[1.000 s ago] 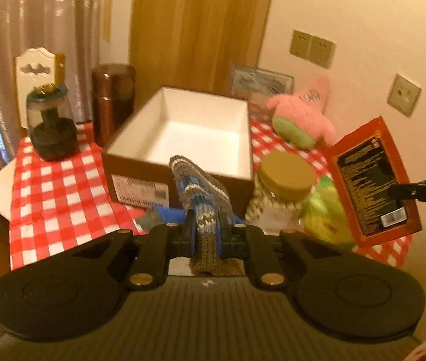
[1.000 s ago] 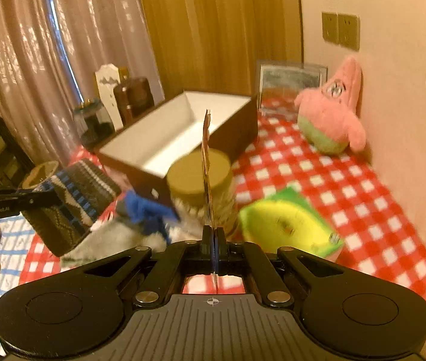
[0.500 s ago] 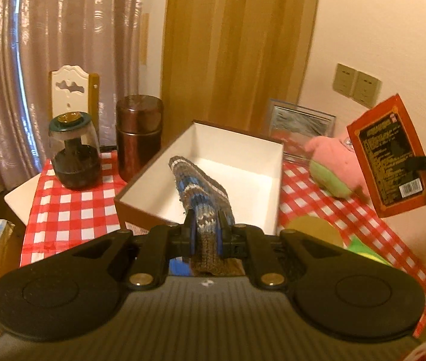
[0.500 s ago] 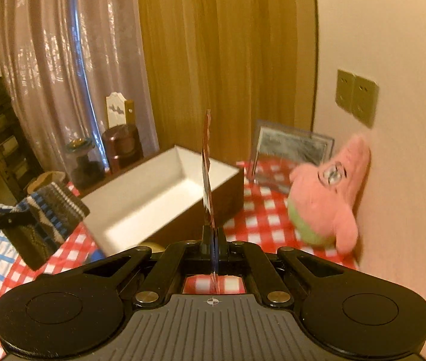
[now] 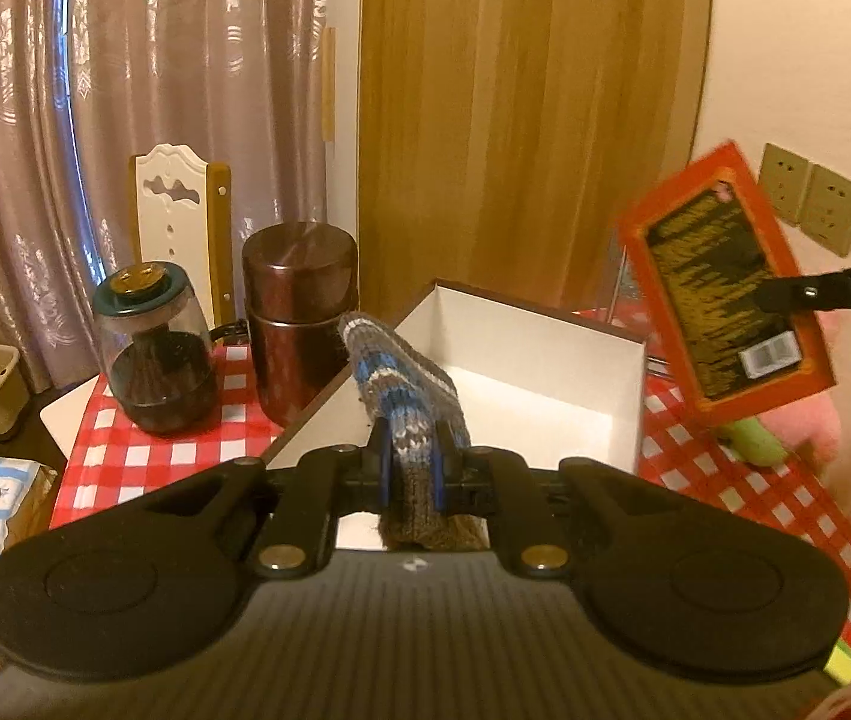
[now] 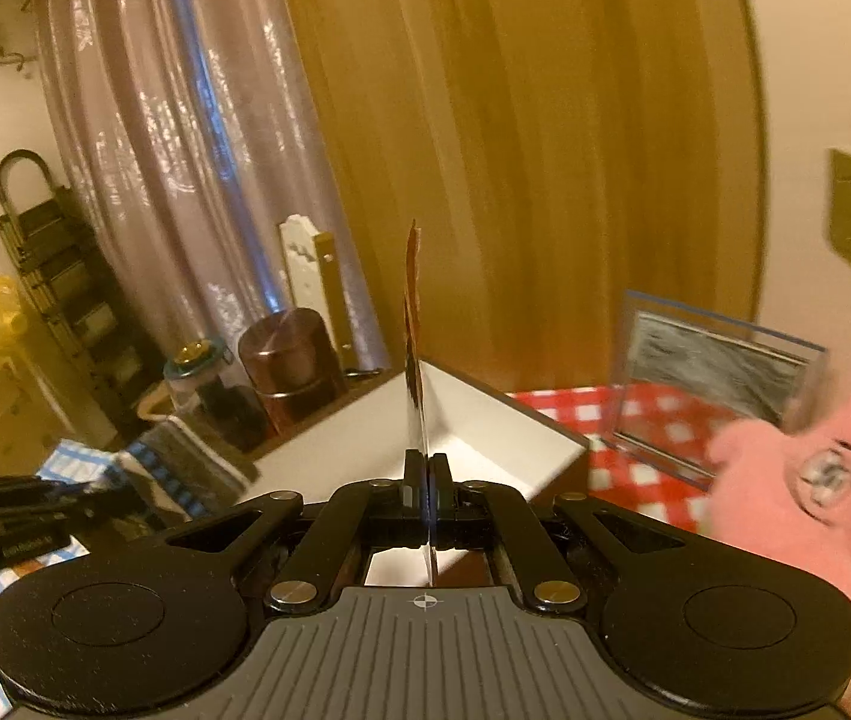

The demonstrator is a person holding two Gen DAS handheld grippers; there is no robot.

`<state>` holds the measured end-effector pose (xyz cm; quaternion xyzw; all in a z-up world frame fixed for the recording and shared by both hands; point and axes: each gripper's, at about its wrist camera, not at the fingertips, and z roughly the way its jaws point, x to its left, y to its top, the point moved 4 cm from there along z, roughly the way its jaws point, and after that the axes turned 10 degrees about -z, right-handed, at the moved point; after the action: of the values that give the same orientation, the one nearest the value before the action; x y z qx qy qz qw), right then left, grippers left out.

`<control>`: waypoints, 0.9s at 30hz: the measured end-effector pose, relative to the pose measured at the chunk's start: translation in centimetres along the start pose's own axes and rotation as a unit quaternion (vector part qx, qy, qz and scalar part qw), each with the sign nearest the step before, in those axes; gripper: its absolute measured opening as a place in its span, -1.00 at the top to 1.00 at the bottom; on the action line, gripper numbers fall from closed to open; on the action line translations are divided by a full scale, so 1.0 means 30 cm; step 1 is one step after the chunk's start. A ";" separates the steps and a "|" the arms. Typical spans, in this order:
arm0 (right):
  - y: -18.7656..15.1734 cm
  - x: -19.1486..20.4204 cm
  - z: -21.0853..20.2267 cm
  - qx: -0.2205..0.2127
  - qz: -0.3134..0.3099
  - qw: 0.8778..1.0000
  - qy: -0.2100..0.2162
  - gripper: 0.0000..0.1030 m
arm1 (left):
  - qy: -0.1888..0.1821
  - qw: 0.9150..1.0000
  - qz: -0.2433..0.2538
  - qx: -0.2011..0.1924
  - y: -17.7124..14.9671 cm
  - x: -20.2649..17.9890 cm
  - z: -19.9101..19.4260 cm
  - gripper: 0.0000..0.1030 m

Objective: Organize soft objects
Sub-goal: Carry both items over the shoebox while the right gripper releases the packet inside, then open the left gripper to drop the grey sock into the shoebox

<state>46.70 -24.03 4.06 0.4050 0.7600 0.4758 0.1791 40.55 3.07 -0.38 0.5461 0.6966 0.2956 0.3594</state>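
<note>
Two items in transit. Left gripper was clamped on a striped knitted sock, hanging over the white-lined box; right gripper was pinched fully on a flat orange packet beside it. Advice: lower the sock well inside before releasing.
</note>
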 end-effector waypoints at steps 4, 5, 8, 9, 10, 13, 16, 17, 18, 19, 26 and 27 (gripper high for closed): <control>0.023 -0.014 0.137 0.015 -0.007 1.000 0.024 0.99 | 0.010 1.000 -0.001 0.009 0.008 -0.015 0.063 0.78; 0.022 -0.015 0.170 0.019 -0.008 0.999 0.032 0.99 | 0.012 1.000 -0.002 0.012 0.008 -0.018 0.078 0.78; 0.023 -0.025 0.259 0.026 -0.015 0.998 0.049 0.99 | 0.018 1.000 -0.004 0.020 0.004 -0.019 0.118 0.78; 0.021 -0.032 0.285 0.028 -0.015 0.998 0.051 0.99 | 0.021 0.999 -0.005 0.024 0.002 -0.019 0.131 0.78; 0.019 -0.039 0.308 0.028 -0.016 0.998 0.053 0.98 | 0.023 0.999 -0.005 0.027 -0.001 -0.019 0.143 0.78; 0.002 -0.061 0.376 0.037 -0.020 0.998 0.048 0.95 | 0.029 0.999 -0.005 0.037 -0.006 -0.022 0.176 0.78; -0.026 -0.102 0.412 0.040 0.005 0.998 0.040 0.08 | 0.032 0.998 -0.004 0.044 -0.011 -0.025 0.203 0.78; -0.035 -0.112 0.408 0.036 0.012 0.999 0.035 -0.15 | 0.032 0.998 -0.004 0.046 -0.013 -0.026 0.209 0.78; -0.041 -0.116 0.402 0.032 0.012 0.999 0.039 -0.15 | 0.032 0.998 -0.004 0.048 -0.015 -0.029 0.217 0.78; -0.044 -0.117 0.398 0.033 0.010 0.999 0.041 -0.15 | 0.031 0.998 -0.003 0.049 -0.017 -0.030 0.221 0.77; -0.065 -0.115 0.342 0.042 -0.001 0.999 0.023 -0.15 | 0.021 0.998 0.000 0.063 -0.026 -0.050 0.259 0.41; -0.069 -0.118 0.331 0.042 -0.001 0.999 0.021 -0.15 | 0.025 0.998 0.002 0.063 -0.029 -0.050 0.260 0.26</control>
<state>54.47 -21.52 -2.93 0.4010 0.7831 0.4523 0.1462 46.71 1.55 -5.24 0.5612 0.7215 0.2653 0.3068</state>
